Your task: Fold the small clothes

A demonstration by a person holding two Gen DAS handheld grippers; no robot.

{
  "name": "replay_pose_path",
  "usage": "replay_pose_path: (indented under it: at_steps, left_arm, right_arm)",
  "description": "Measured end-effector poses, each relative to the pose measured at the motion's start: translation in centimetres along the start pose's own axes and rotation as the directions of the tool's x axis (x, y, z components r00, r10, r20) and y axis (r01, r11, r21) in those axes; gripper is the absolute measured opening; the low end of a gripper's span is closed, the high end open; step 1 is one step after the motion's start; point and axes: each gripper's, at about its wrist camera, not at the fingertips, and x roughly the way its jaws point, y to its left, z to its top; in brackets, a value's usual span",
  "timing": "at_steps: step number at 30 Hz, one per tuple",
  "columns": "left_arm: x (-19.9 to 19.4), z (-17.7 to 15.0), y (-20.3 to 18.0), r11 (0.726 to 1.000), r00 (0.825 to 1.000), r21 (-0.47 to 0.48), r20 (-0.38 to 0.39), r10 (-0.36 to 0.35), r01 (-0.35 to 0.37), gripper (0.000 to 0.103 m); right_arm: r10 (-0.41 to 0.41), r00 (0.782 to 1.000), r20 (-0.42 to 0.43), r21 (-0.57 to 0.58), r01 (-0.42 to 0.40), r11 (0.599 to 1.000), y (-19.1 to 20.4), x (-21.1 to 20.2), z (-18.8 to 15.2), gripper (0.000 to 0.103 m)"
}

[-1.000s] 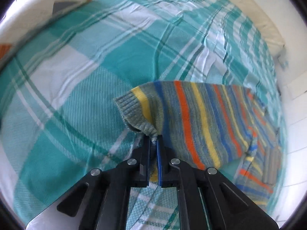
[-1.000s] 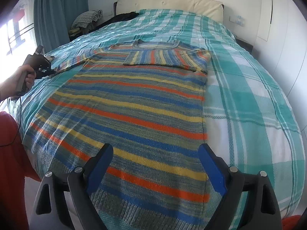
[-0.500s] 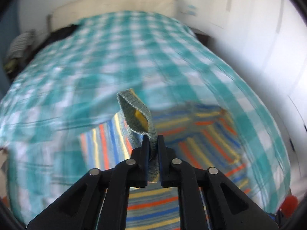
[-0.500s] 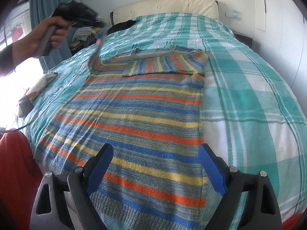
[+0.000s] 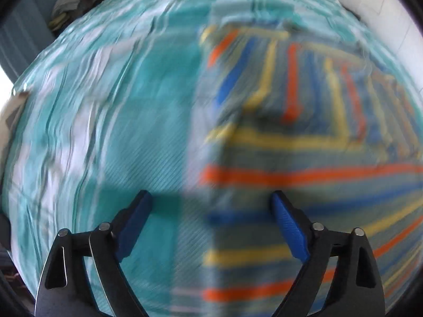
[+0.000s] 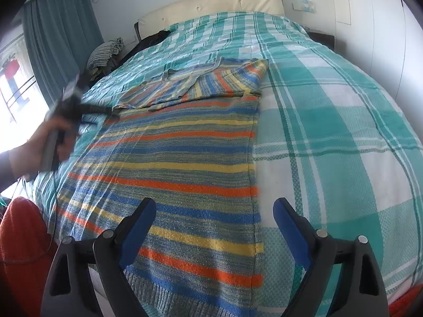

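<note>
A striped knit sweater (image 6: 185, 158) in grey, blue, orange and yellow lies flat on the bed, both sleeves folded across its chest near the collar (image 6: 201, 84). My right gripper (image 6: 214, 211) is open and empty above the sweater's hem and right edge. My left gripper (image 5: 211, 203) is open and empty, over the sweater's left edge; that view is motion-blurred, with the sweater (image 5: 304, 158) on the right. The left gripper also shows in the right wrist view (image 6: 105, 111), held in a hand at the sweater's left side.
The bed wears a teal and white plaid cover (image 6: 330, 132). A cream headboard (image 6: 211, 2) stands at the far end, with dark clothes and a grey bundle (image 6: 105, 52) at the far left. Teal curtain (image 6: 60, 39) and window are left. A red garment (image 6: 21, 237) is near left.
My left gripper carried the left sleeve up and across onto the chest, let it go and opened, then drew back to the sweater's left edge. The right gripper stayed open.
</note>
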Motion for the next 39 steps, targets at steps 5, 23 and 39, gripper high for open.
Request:
replay_pose_path:
  at_steps: [5,23,39]
  left_arm:
    - [-4.4,-4.3,4.4,0.994,0.998,-0.100,0.054,-0.035,0.040,0.095]
    - [-4.2,-11.4,7.0,0.981,0.988,-0.189,0.153,-0.010,0.039,0.100]
    - [-3.5,-11.7,6.1,0.988,0.985,-0.156,0.165,0.041,-0.015,0.103]
  right_arm:
    - [-0.051,0.999,0.005,0.003,0.051,0.999,-0.8,-0.7,-0.3,0.090]
    - [-0.328,0.944,-0.042,0.078,0.331,0.941,-7.9,3.2,1.1,0.091]
    - [-0.320,0.947,-0.021,0.091,0.321,0.943,-8.2,4.2,-0.2,0.103]
